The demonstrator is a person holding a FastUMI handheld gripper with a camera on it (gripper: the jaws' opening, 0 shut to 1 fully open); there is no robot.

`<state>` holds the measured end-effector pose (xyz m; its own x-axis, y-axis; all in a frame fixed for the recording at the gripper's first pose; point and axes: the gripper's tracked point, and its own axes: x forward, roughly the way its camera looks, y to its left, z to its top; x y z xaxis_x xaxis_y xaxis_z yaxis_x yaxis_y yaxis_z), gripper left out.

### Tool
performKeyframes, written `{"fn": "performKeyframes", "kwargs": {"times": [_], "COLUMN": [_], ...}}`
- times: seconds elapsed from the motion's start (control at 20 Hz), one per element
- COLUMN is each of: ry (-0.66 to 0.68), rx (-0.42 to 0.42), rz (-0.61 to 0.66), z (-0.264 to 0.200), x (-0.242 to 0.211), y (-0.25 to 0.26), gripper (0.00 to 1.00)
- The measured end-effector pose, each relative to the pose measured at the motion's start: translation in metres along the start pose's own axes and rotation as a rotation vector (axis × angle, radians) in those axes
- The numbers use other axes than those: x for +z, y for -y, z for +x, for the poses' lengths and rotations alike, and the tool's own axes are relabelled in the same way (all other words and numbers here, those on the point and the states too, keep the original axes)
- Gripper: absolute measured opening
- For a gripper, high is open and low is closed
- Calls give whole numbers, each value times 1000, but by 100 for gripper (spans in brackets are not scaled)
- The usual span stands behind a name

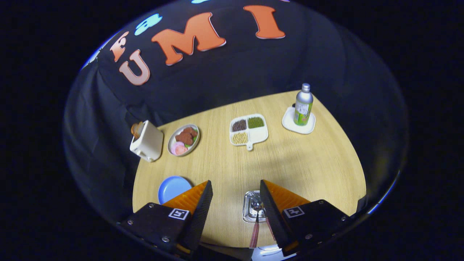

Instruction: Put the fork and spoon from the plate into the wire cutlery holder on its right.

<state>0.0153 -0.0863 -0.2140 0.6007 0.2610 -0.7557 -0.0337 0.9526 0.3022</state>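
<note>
Pale wood-grain laminate covers the round table [308, 163], over which the gripper [235, 188] is held with its two fingers spread wide apart and nothing clamped between them. Just inside the right finger [279, 203] a small shiny metal tray-like plate [248, 208] is seen, and on it lies a metal spoon [256, 206] whose bowl points away from the gripper and whose red-and-white checked handle [254, 235] runs back towards it, roughly parallel to the fingers. A second checked handle is glimpsed beside the right finger and is judged to be the fork's, though its head is hidden. The deciding relation is this: the cutlery lies low and off-centre, nearly under the right finger, with its long axis along the fingers, so a shift to the right and a descent are judged necessary before the handle can be taken across its width. A wire cutlery holder cannot be made out. A round blue plate [172, 187] lies just beyond the left finger [195, 203]. Farther off are seen a white toaster with a slice of bread [146, 141], an oval dish of food [183, 139], a white divided tray of beans and grains [249, 131], and a silver bottle with a green label [303, 105] standing on a white square coaster [288, 125].
</note>
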Motion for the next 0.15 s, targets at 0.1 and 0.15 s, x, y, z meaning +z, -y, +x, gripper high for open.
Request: {"fn": "performKeyframes", "kwargs": {"times": [0.1,0.15], "ry": [148,226], "rx": [-28,-47], "rz": [-20,-32], "z": [-14,-22], "x": [27,41], "y": [-1,-2], "gripper": [84,87]}}
